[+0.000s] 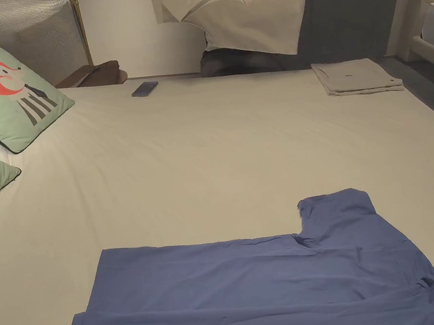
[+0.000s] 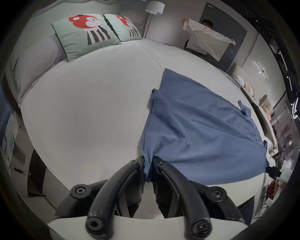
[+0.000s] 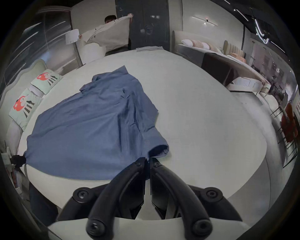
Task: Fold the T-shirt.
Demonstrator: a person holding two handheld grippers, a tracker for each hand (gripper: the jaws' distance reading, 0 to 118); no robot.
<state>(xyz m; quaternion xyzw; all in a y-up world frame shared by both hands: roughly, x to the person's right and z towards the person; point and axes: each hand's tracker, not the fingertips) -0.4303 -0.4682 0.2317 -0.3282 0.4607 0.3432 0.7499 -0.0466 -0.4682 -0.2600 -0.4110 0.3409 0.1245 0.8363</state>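
A blue T-shirt [image 1: 255,284] lies spread on the white bed [image 1: 219,145], near its front edge, one sleeve pointing away from me at the right. In the left gripper view the left gripper [image 2: 148,162] is shut on the T-shirt [image 2: 199,133] at its hem corner, cloth bunched between the jaws. In the right gripper view the right gripper [image 3: 147,160] is shut on the T-shirt [image 3: 97,123] beside the near sleeve cuff. Across the T-shirt, the other gripper [image 3: 18,160] holds the far corner.
Two green cushions [image 1: 4,92] lean at the left side of the bed. A phone [image 1: 144,88] and a folded beige garment [image 1: 356,76] lie near the far edge. A person [image 1: 242,14] stands beyond the bed, holding up a pale shirt.
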